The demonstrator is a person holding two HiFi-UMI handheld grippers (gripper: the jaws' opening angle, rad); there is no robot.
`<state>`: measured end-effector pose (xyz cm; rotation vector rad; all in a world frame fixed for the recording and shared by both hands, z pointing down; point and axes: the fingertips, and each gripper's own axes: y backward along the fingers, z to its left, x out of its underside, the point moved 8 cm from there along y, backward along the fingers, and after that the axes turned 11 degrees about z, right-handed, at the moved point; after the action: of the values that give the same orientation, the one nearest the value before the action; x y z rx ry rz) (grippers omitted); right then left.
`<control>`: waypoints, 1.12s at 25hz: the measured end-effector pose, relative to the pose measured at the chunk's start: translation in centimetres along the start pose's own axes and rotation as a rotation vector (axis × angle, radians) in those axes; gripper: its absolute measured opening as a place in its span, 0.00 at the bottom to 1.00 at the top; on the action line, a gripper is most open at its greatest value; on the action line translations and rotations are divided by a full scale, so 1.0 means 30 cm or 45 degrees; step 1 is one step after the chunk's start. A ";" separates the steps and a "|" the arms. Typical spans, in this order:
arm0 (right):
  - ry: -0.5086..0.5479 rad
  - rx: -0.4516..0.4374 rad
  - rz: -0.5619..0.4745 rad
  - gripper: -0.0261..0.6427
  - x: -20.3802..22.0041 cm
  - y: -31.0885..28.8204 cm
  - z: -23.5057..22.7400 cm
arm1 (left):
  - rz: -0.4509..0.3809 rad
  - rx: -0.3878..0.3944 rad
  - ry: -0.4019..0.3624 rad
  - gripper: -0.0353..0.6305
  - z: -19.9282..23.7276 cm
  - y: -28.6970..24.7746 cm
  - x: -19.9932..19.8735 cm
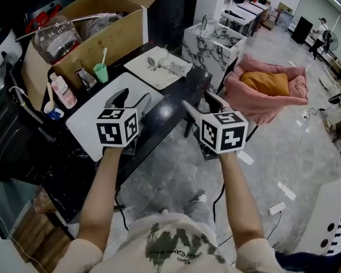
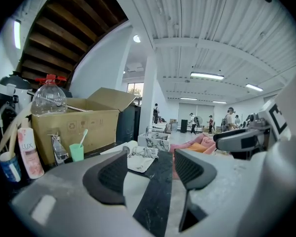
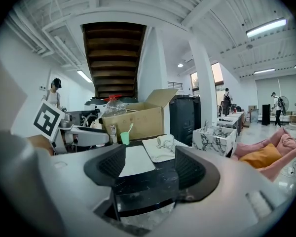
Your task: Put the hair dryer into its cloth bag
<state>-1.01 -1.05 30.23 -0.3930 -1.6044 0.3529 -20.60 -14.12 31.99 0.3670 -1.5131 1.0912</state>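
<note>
Head view: left gripper (image 1: 132, 98) and right gripper (image 1: 202, 102) hover at the dark surface's (image 1: 173, 92) near edge, short of the hair dryer (image 1: 170, 67) lying on its cloth bag (image 1: 145, 73). Left gripper view: jaws apart, empty. Right gripper view: likewise. The dryer is probably rigid and smooth, so grip its handle.

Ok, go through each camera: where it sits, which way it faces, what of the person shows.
Head view: on the person's head, looking steeply down at the black table; both forearms, left claw and right claw show.
Left gripper view: on the left claw, looking along its open jaws across the table; the right claw shows at right.
Right gripper view: on the right claw, same heading, jaws open; the left claw shows at left.
All three share the cardboard box and green cup.
</note>
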 end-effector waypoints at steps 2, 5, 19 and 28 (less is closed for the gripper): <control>0.010 -0.027 0.008 0.49 0.000 -0.046 -0.020 | 0.000 -0.024 0.009 0.51 0.018 -0.024 0.004; 0.035 -0.088 0.021 0.49 -0.020 -0.132 -0.063 | -0.006 -0.082 0.026 0.51 0.046 -0.063 -0.006; 0.182 -0.400 0.098 0.49 -0.213 -0.510 -0.359 | -0.016 -0.373 0.180 0.51 0.080 -0.314 -0.117; 0.252 -0.552 0.133 0.49 -0.293 -0.685 -0.450 | -0.004 -0.530 0.249 0.51 0.096 -0.394 -0.161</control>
<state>12.15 -23.46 32.66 -0.8196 -1.4625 0.0367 -12.20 -24.12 32.95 -0.0253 -1.5161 0.7582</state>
